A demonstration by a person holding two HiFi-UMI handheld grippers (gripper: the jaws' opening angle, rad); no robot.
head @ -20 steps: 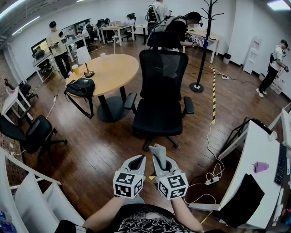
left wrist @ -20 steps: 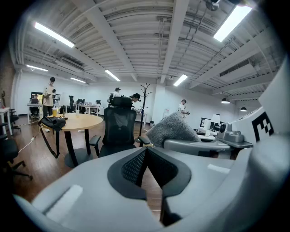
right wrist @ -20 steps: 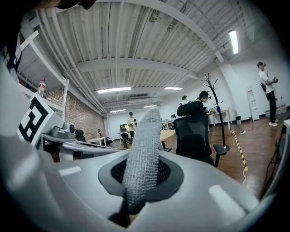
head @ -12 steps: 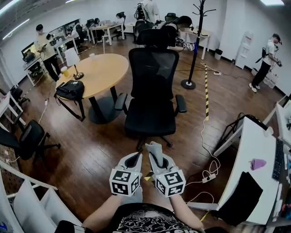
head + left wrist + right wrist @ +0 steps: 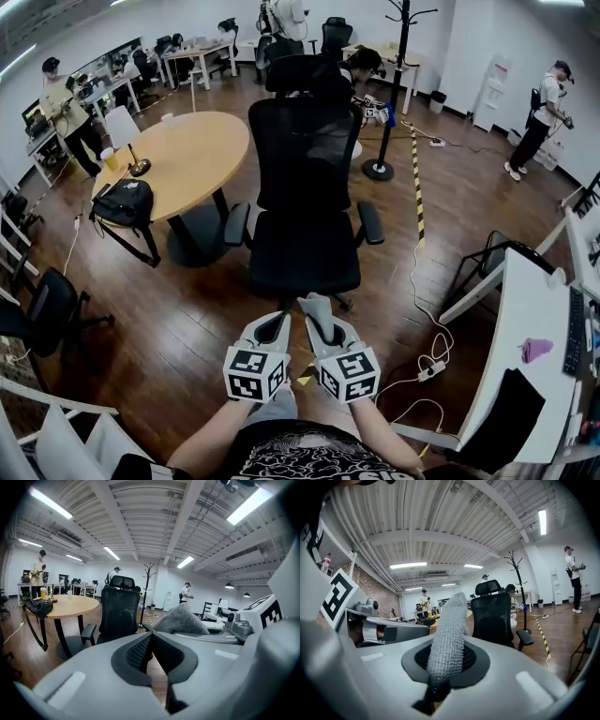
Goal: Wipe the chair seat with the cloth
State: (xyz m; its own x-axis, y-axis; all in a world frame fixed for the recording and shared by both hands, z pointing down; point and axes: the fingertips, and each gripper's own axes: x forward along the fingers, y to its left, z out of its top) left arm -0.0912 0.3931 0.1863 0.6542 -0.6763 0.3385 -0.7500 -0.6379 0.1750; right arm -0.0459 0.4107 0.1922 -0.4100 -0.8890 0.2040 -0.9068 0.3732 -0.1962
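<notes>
just short of the black chair (image 5: 305, 178), above the wooden floor (image 5: 178, 319), holds the left gripper (image 5: 279, 321) and right gripper (image 5: 323, 330) side by side, marker cubes nearest the body. pinches the grey cloth (image 5: 315, 307) in the right gripper, jaws pressed onto it, a rounded fold standing up past the tips. shuts the left gripper's jaws fully on each other, nothing between. points both toward the chair seat (image 5: 302, 251), near it but not touching. left of the chair in the head view, a round wooden table (image 5: 187, 150), a black backpack (image 5: 125, 202) at its edge.
</notes>
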